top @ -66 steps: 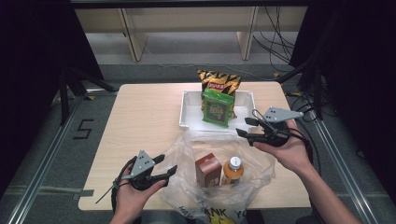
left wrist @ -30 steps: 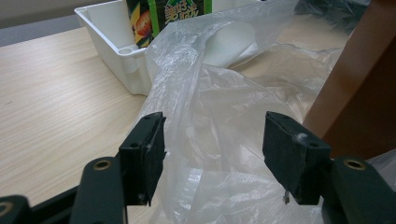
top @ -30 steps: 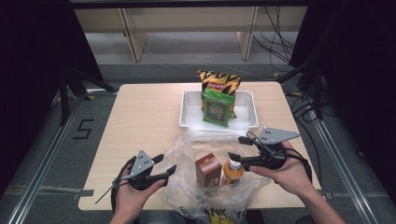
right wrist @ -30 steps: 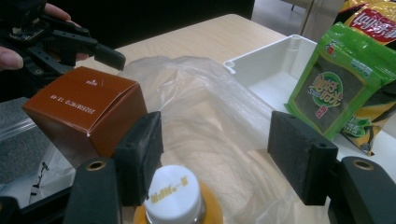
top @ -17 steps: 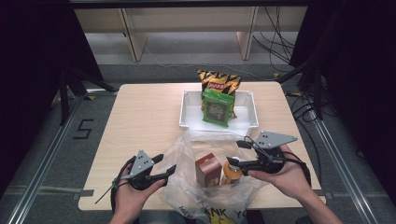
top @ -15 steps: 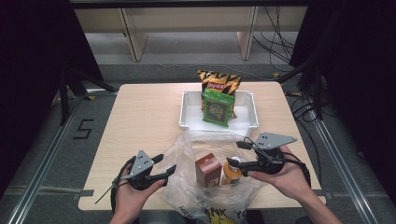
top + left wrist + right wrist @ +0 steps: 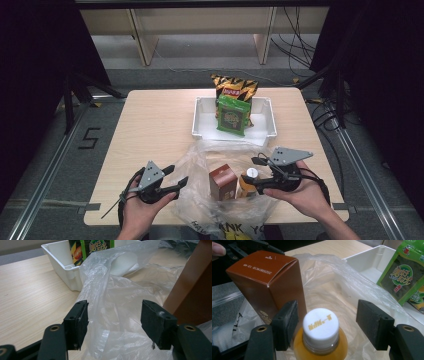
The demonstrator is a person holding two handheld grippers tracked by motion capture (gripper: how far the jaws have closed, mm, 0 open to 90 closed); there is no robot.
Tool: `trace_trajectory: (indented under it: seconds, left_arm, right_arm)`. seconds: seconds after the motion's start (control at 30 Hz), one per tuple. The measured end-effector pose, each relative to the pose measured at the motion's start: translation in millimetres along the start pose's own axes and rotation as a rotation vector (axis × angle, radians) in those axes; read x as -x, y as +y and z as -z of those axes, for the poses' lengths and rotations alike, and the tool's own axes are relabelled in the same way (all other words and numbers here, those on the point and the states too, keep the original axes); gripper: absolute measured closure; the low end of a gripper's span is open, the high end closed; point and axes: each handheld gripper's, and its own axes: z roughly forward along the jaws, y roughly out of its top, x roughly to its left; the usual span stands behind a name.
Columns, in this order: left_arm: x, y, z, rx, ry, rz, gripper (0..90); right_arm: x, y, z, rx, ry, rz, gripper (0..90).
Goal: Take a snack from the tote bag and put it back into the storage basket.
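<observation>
An orange juice bottle (image 7: 246, 186) with a white cap (image 7: 320, 323) stands inside a clear plastic bag (image 7: 200, 165) at the table's near edge. A brown carton (image 7: 223, 182) stands upright beside it on the left. My right gripper (image 7: 255, 173) reaches in from the right and is open. Its pads (image 7: 287, 322) flank the cap without touching it. My left gripper (image 7: 175, 177) rests at the bag's left side, open, with loose bag film (image 7: 112, 305) between its pads (image 7: 78, 317). In the right gripper view the carton (image 7: 267, 280) rises just behind the cap.
A white tray (image 7: 202, 129) sits mid-table beyond the bag, holding a green snack packet (image 7: 232, 116) and an orange chip bag (image 7: 234, 87) leaning at its back. Bare wood (image 7: 150, 120) spreads to the left. In the left gripper view the tray's corner (image 7: 67, 270) lies past the bag.
My right gripper has come down from beside the tray toward me and to the left, into the bag, until its jaws straddle the bottle cap. The left gripper has stayed put.
</observation>
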Motion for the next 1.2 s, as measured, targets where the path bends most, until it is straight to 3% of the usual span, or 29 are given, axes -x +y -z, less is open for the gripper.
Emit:
trace_trajectory:
  seconds: [0.07,0.1,0.2,0.27,0.3,0.33,0.43,0.47,0.5,0.57,0.6,0.63,0.7,0.73,0.9,1.0,1.13,1.17,1.2]
  left_arm:
    - [0.3,-0.2,-0.1,0.001,0.001,0.007,38.5]
    - [-1.1,0.3,0.2,-0.001,0.003,-0.014,38.5]
    - [-0.1,-0.3,-0.5,0.003,0.0,0.002,38.5]
    - [0.3,-0.2,-0.3,-0.001,-0.001,0.002,38.4]
    - [0.4,-0.5,-0.8,0.004,-0.008,0.007,38.5]
    - [0.5,-0.5,-0.9,0.004,-0.006,0.006,38.5]
    - [0.7,-0.8,-1.3,0.003,-0.006,0.008,38.5]
    - [0.7,-0.8,-1.1,0.002,-0.006,0.008,38.4]
    - [0.4,-0.6,-1.4,0.005,-0.008,0.004,38.4]
    - [0.7,-0.5,-0.9,0.004,-0.006,0.008,38.4]
    - [0.6,-0.6,-1.2,0.008,-0.008,0.007,38.4]
    - [0.6,-0.5,-0.9,0.004,-0.007,0.006,38.4]
    - [0.7,-0.7,-0.8,0.006,-0.004,0.005,38.4]
    - [0.8,-0.5,-0.1,-0.001,0.001,0.002,38.4]
    - [0.0,-0.7,-0.1,0.008,0.0,0.009,38.4]
    - [0.0,-0.3,0.9,0.002,0.002,0.006,38.4]
    - [-0.5,-0.9,0.7,0.0,0.002,0.008,38.4]
    - [-0.6,-1.1,0.6,-0.001,0.001,0.008,38.4]
    - [-0.6,-1.2,0.6,-0.001,0.001,0.009,38.4]
  right_arm:
    - [2.6,-0.6,0.3,0.002,-0.004,0.029,34.1]
    - [0.0,-1.2,0.2,-0.002,-0.002,-0.006,33.9]
    - [-0.8,-3.4,-0.5,-0.012,-0.001,-0.011,33.0]
    - [1.3,-5.2,-2.0,-0.01,-0.01,0.022,32.4]
    - [-0.5,-6.6,-3.5,-0.012,-0.004,-0.004,32.0]
    - [0.5,-7.3,-2.5,-0.026,-0.002,0.021,31.8]
    - [-1.5,-10.1,-4.5,-0.022,-0.007,0.009,30.8]
    - [0.1,-11.2,-5.1,-0.027,-0.009,0.034,30.4]
    - [-3.2,-12.2,-4.5,-0.049,0.006,-0.015,30.0]
    - [-0.2,-13.9,-7.4,-0.035,0.002,0.025,29.3]
    - [-3.5,-15.6,-8.1,-0.038,-0.006,-0.019,29.1]
    - [-0.1,-16.1,-8.6,-0.033,-0.008,0.026,28.7]
    - [-3.2,-18.9,-10.0,-0.036,-0.007,-0.015,28.2]
    - [-0.8,-19.7,-10.7,-0.037,-0.009,0.017,28.1]
    - [-3.3,-24.3,-14.5,-0.043,-0.006,-0.02,27.2]
    - [-3.3,-27.6,-18.3,-0.05,-0.002,0.0,26.9]
    - [-3.7,-31.2,-20.6,-0.055,0.001,-0.003,26.8]
    - [-6.3,-32.3,-21.1,-0.056,0.004,-0.037,26.8]
    - [-4.6,-33.3,-21.2,-0.06,0.003,-0.024,26.7]
